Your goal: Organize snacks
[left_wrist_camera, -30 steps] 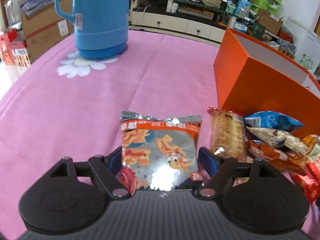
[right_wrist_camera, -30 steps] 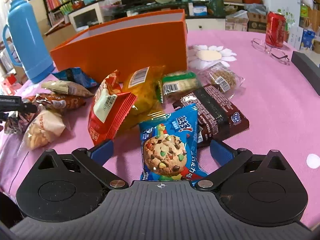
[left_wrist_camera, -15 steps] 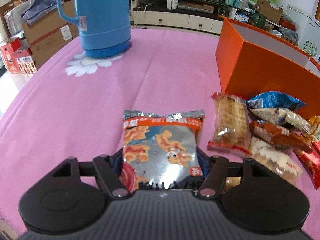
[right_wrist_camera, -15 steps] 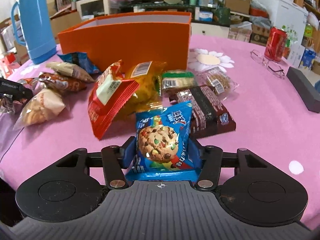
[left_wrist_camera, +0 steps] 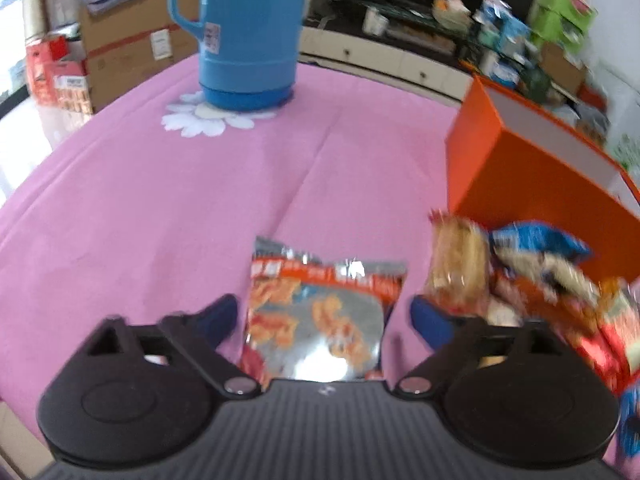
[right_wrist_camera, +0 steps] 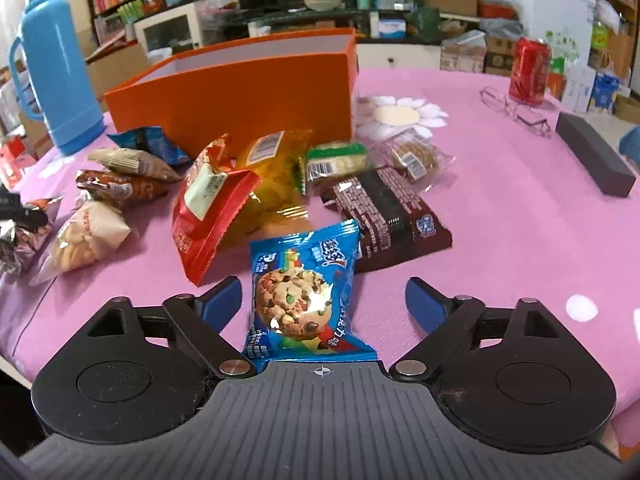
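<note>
A silver and orange snack packet point(left_wrist_camera: 320, 312) lies flat on the pink tablecloth between the jaws of my left gripper point(left_wrist_camera: 324, 314). The jaws are opening and the blue pads stand clear of the packet on both sides. In the right wrist view a blue chocolate-chip cookie packet point(right_wrist_camera: 304, 292) lies between the jaws of my right gripper point(right_wrist_camera: 324, 292), which are also opening with gaps at both pads. The open orange box point(left_wrist_camera: 520, 184) point(right_wrist_camera: 240, 96) stands beyond both packets, with a heap of other snack packets point(right_wrist_camera: 224, 200) in front of it.
A tall blue thermos point(left_wrist_camera: 248, 32) point(right_wrist_camera: 56, 80) stands at the far left of the table. A red can point(right_wrist_camera: 528, 70), a pair of glasses point(right_wrist_camera: 516, 108) and a dark long case point(right_wrist_camera: 592, 156) lie at the right. The table edge point(left_wrist_camera: 36, 184) curves round on the left.
Both grippers closed in on their packets half a second ago and have spread wide again. Both packets lie on the cloth. The left view has shifted a little.
</note>
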